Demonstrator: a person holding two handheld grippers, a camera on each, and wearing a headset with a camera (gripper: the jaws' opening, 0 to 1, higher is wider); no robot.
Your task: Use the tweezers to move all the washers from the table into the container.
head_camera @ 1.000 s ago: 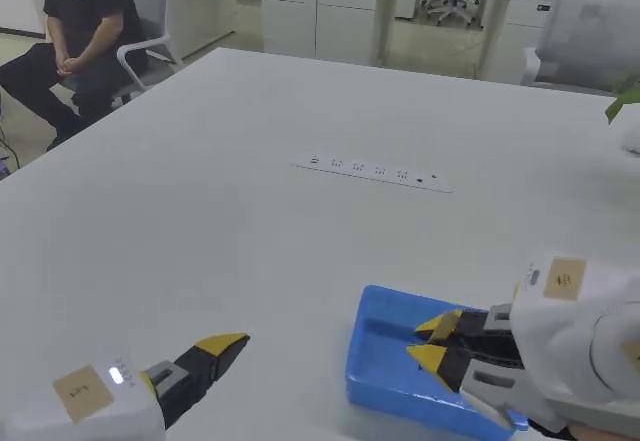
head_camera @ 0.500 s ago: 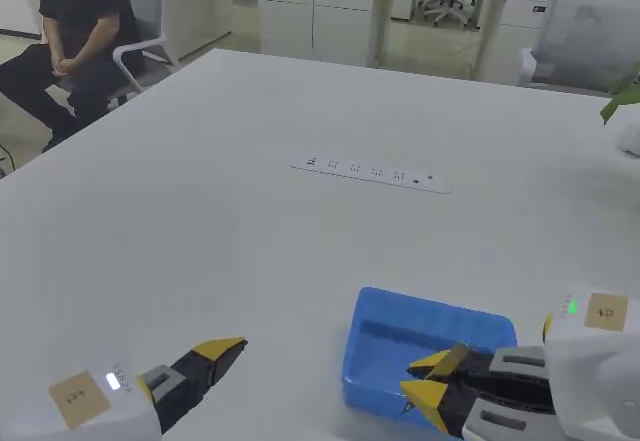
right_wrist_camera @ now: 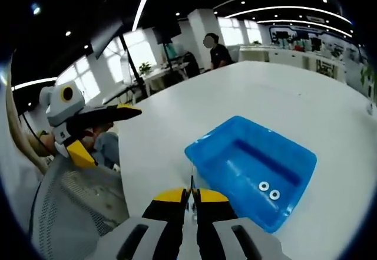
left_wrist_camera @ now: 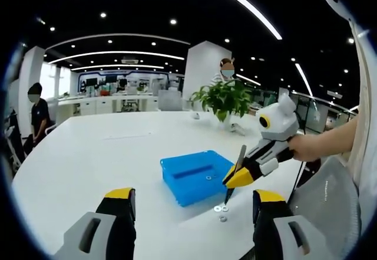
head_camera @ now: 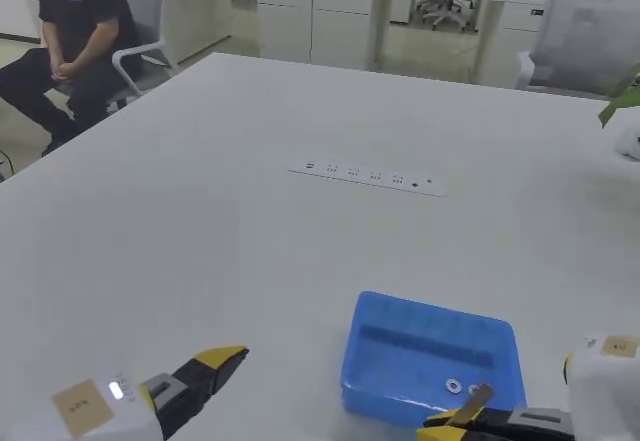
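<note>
A blue container (head_camera: 400, 341) sits near the table's front edge with two washers (head_camera: 453, 386) in it. In the right gripper view the same two washers (right_wrist_camera: 269, 190) lie at the near right of the container (right_wrist_camera: 235, 154). My right gripper (right_wrist_camera: 191, 196) is shut on thin tweezers (right_wrist_camera: 191, 179), just outside the container's near wall. In the left gripper view the tweezers (left_wrist_camera: 237, 167) point down at a few loose washers (left_wrist_camera: 221, 211) on the table beside the container (left_wrist_camera: 188, 177). My left gripper (left_wrist_camera: 191, 204) stands open and holds nothing, to the left of the container (head_camera: 215, 363).
A white power strip (head_camera: 365, 175) lies across the middle of the white table (head_camera: 200, 211). A person (head_camera: 70, 31) sits on a chair past the far left corner. A potted plant (left_wrist_camera: 222, 98) stands at the table's far side.
My right gripper has drawn back out of the container toward the table's near edge. Two washers now show on the container floor. The left gripper has hardly moved.
</note>
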